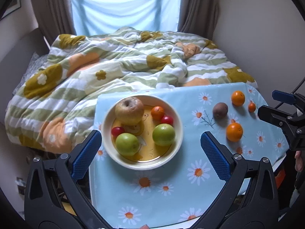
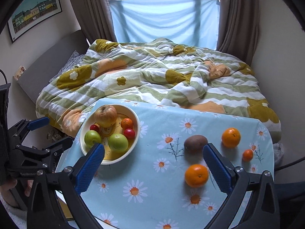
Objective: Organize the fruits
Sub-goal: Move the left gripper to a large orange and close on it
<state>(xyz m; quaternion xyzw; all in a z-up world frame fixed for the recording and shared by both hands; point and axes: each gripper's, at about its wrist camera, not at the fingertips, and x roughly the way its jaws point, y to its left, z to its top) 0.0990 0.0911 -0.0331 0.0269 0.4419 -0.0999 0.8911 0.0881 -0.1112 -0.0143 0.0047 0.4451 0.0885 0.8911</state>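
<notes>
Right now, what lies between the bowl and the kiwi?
Only bare daisy-print tablecloth lies between the bowl and the kiwi; no fruit sits there. The right wrist view shows it best.

Hidden or cut off, as you see it:

- Bowl [image 2: 83, 148]: in your right wrist view, the near rim is covered by the left finger of your right hand-held gripper [image 2: 153, 158].
- Counter [image 1: 171, 200]: the near edge runs off the bottom of both views, and the corners lie behind the gripper frames.
- Your hand [image 2: 11, 187]: only a sliver shows at the left edge of the right wrist view.
- Framed picture [image 2: 36, 11]: cropped by the fisheye rim.
- Bed [image 1: 114, 66]: the foot is hidden behind the counter.
- Floor clutter [image 1: 21, 181]: too blurred to identify.
</notes>
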